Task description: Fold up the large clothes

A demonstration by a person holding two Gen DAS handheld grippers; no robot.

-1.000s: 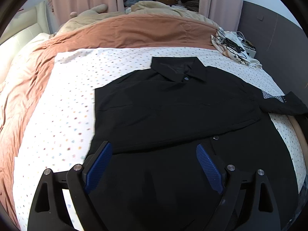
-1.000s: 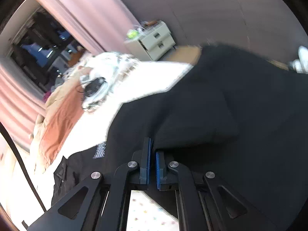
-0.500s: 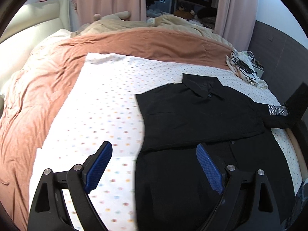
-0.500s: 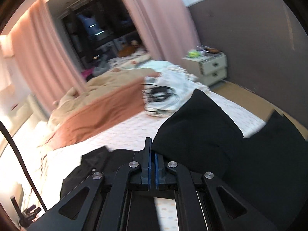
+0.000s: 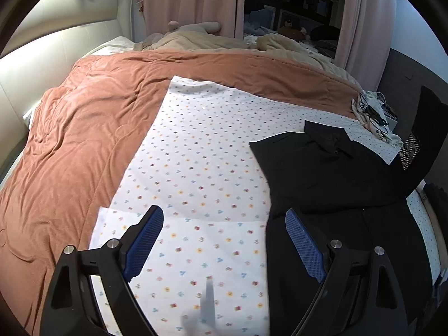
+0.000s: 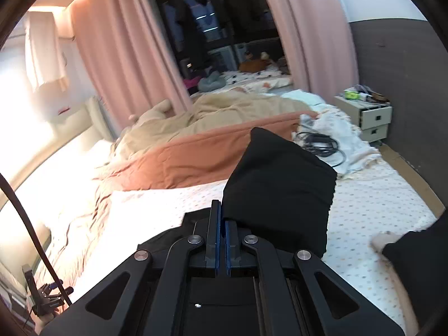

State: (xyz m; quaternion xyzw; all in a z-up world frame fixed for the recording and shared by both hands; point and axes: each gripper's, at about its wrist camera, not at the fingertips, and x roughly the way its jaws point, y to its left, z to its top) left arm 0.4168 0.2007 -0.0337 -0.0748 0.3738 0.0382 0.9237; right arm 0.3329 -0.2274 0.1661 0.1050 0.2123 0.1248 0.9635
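A black collared shirt (image 5: 330,168) lies on the dotted white sheet (image 5: 201,168), at the right in the left wrist view. Its right sleeve (image 5: 425,140) is lifted off the bed, showing a patterned patch. My left gripper (image 5: 224,232) is open and empty, hovering above the sheet left of the shirt's lower edge. My right gripper (image 6: 223,218) is shut on the black sleeve (image 6: 277,190), which stands up over the jaws above the bed.
A rust-coloured blanket (image 5: 84,140) covers the bed's left and far side, with a beige duvet (image 6: 224,112) behind. A pile of white cloth and black cables (image 6: 324,142) lies at the far right corner. A white bedside drawer unit (image 6: 369,117) stands by the grey wall.
My left gripper has swung left, so the shirt has shifted to the right of its view. My right gripper has lifted the sleeve up and tilted level, toward the bed.
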